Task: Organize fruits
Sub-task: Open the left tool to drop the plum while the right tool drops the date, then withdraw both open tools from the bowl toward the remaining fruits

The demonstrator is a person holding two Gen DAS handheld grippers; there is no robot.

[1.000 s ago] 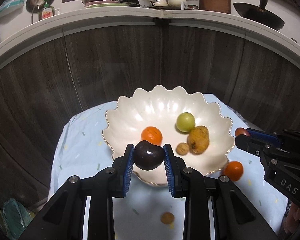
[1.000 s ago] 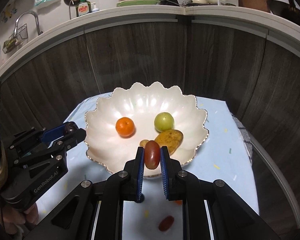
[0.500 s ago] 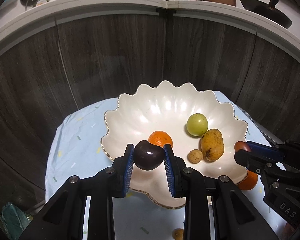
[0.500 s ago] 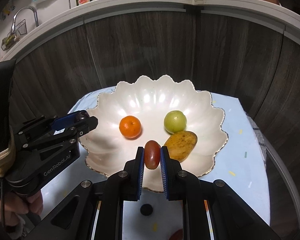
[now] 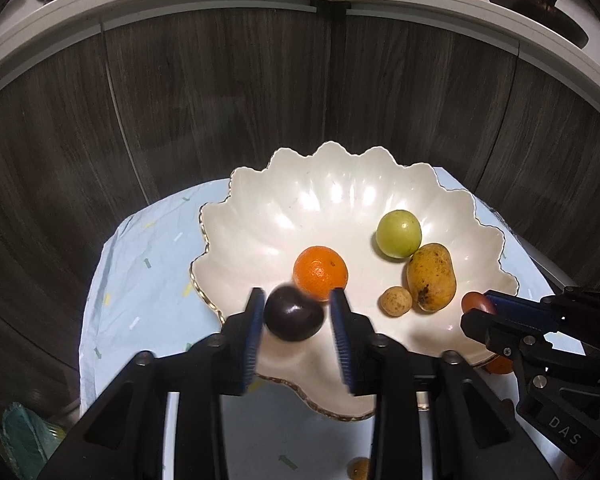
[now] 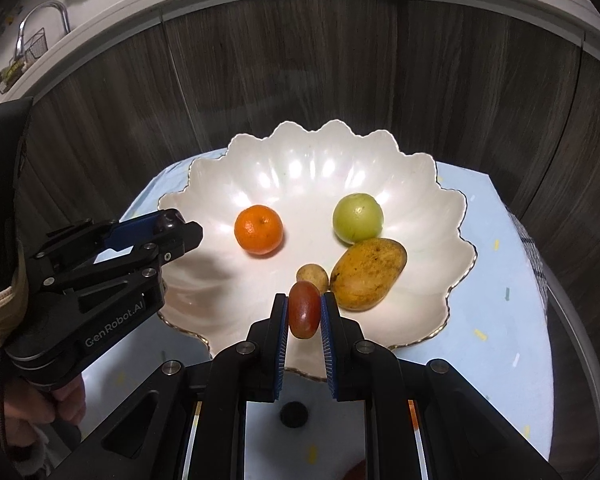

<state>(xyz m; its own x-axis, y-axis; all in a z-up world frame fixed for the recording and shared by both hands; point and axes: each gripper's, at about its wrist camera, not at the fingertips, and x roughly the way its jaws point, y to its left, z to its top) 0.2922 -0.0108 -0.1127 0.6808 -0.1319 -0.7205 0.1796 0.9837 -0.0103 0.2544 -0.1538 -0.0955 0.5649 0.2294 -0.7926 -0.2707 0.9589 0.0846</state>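
Observation:
A white scalloped bowl point(image 5: 340, 200) point(image 6: 312, 168) holds an orange point(image 5: 320, 273) point(image 6: 259, 229), a green fruit point(image 5: 398, 233) point(image 6: 357, 218), a yellow mango point(image 5: 432, 277) point(image 6: 368, 274) and a small brown fruit point(image 5: 396, 301) point(image 6: 313, 275). My left gripper point(image 5: 298, 316) hangs over the bowl's near left rim with its jaws parted. A dark purple plum point(image 5: 294, 312) sits between them, touching the left pad, clear of the right pad. My right gripper point(image 6: 304, 314) is shut on a red oval fruit point(image 6: 304, 309) over the near rim.
The bowl stands on a light blue cloth point(image 5: 140, 280) point(image 6: 508, 280) on a small table before dark wood panels. Loose fruit lies on the cloth near the bowl's front: an orange point(image 5: 498, 364) and a small brown fruit point(image 5: 358, 468). A dark round item point(image 6: 294, 414) lies under my right gripper.
My left gripper's jaws have opened around the plum, which now looks loose and blurred. Both grippers have moved forward over the bowl. The right gripper still grips the red fruit.

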